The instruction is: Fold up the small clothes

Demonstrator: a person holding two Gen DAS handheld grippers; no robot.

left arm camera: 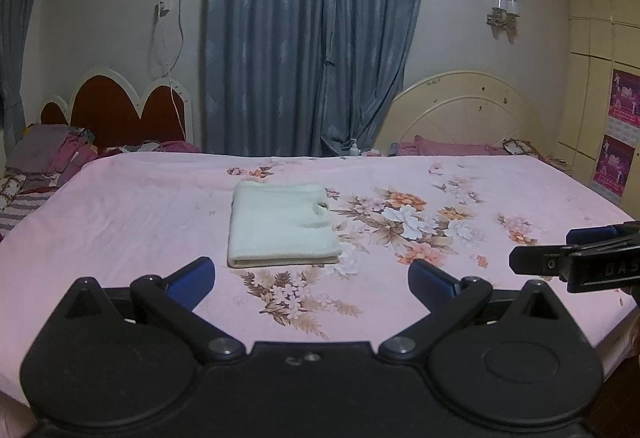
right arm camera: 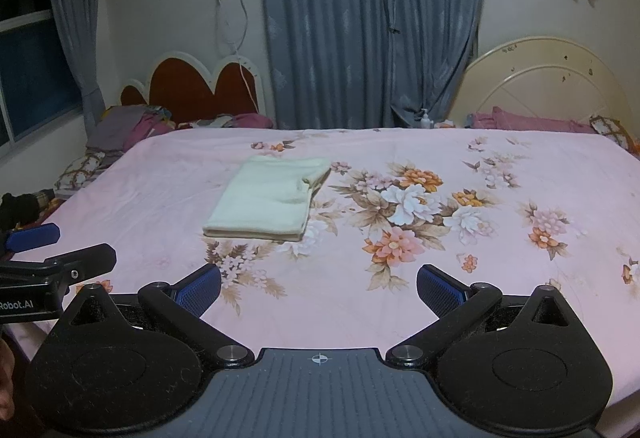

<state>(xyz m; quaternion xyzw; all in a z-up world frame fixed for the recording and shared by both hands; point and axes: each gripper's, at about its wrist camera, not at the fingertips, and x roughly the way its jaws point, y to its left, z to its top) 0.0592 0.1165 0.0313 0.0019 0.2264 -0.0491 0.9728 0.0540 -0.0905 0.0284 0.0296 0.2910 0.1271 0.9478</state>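
Observation:
A pale cream garment point(left arm camera: 280, 224) lies folded into a neat rectangle on the pink floral bedsheet point(left arm camera: 140, 230), just ahead of my left gripper point(left arm camera: 312, 278). That gripper is open, with nothing between its blue pads, and hovers over the near part of the bed. In the right wrist view the same folded garment point(right arm camera: 268, 198) sits ahead and to the left of my right gripper point(right arm camera: 318, 284), which is also open and holds nothing. Each gripper shows at the edge of the other's view: the right gripper point(left arm camera: 560, 250) at far right, the left gripper point(right arm camera: 60, 246) at far left.
A second bed with a red headboard point(left arm camera: 116, 114) and piled clothes point(left arm camera: 48, 158) stands at the left. A cream headboard point(left arm camera: 464, 110) and pink pillows point(left arm camera: 448, 148) are at the back right. Blue curtains point(left arm camera: 312, 38) hang behind. The sheet point(right arm camera: 520, 198) spreads wide to the right of the garment.

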